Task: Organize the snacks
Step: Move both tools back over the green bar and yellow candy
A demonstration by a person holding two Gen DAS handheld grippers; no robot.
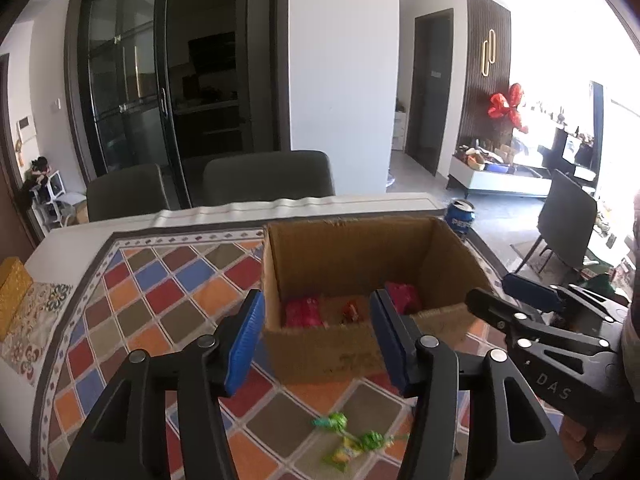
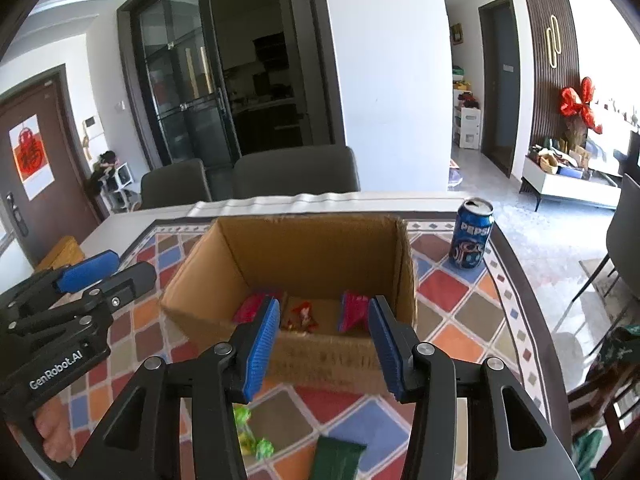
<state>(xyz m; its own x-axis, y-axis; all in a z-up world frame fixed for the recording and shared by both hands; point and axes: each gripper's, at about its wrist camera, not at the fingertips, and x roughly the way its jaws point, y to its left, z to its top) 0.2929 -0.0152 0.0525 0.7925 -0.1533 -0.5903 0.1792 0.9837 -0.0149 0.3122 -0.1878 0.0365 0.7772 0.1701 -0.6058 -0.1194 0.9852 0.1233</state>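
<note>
Dining-room worktop (image 2: pixel 460 308), checked cloth: partly sorted.
Red packets (image 2: pixel 352 310) in brown cardboard box (image 2: pixel 320 248); green wrapped sweets (image 1: pixel 348 440) left outside; both grippers' (image 1: pixel 318 340) (image 2: pixel 324 344) fingers part-open, empty.

Open top on the cardboard box (image 2: pixel 304 248) at frame centre, nothing barring the way in. Pepsi can (image 2: pixel 471 234) stands clear at right. Green candies (image 1: pixel 348 438) litter the cloth (image 1: pixel 160 288) low in frame.
</note>
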